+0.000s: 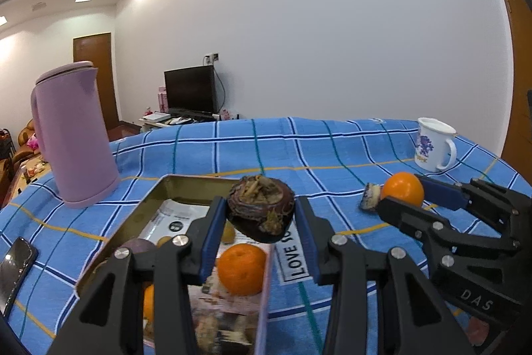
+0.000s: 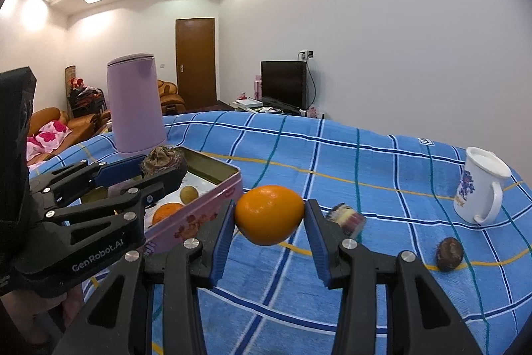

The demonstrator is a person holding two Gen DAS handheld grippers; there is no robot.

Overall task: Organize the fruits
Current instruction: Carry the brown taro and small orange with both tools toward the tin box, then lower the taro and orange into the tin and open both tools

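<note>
Over the pink tin (image 1: 159,188), the left tongs (image 1: 261,215) clamp a dark wrinkled fruit (image 1: 261,208), probably light and brittle. The right tongs (image 2: 269,215) squeeze a smooth firm orange (image 2: 269,214) at its widest part, above the tabletop (image 2: 382,162).

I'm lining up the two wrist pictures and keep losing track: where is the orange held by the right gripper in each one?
Left wrist view: the orange sits at the right, mid-height, between the right gripper's fingers, above the tablecloth.
Right wrist view: the orange is centre frame, clamped between the blue pads.
Shared landmark: the white mug, beyond the orange on the right in both.
</note>
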